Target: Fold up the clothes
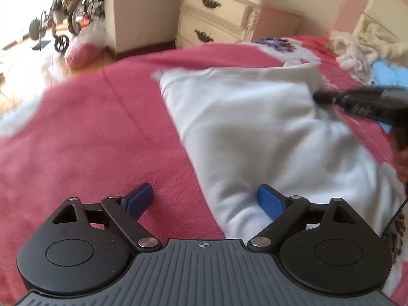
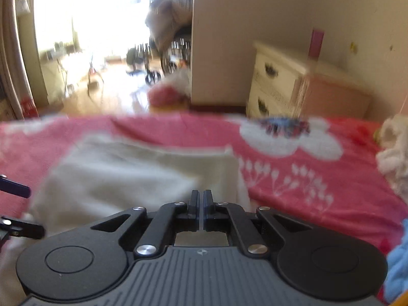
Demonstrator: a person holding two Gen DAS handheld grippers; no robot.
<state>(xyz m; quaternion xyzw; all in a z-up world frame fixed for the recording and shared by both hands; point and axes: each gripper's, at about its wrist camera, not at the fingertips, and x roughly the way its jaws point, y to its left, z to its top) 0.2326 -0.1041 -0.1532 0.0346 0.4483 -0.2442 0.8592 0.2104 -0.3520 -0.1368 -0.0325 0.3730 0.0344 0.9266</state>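
Slippage of the white garment (image 1: pixel 255 127), laid on the pink bedspread (image 1: pixel 89 127), is risked: right gripper (image 2: pixel 200 199) is pinched together over its fold, grip unconfirmed, while left gripper (image 1: pixel 206 199) is held apart, empty.

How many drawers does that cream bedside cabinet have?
2: an upper drawer and a lower drawer, both on the front of the cabinet beyond the bed. More may be hidden below.
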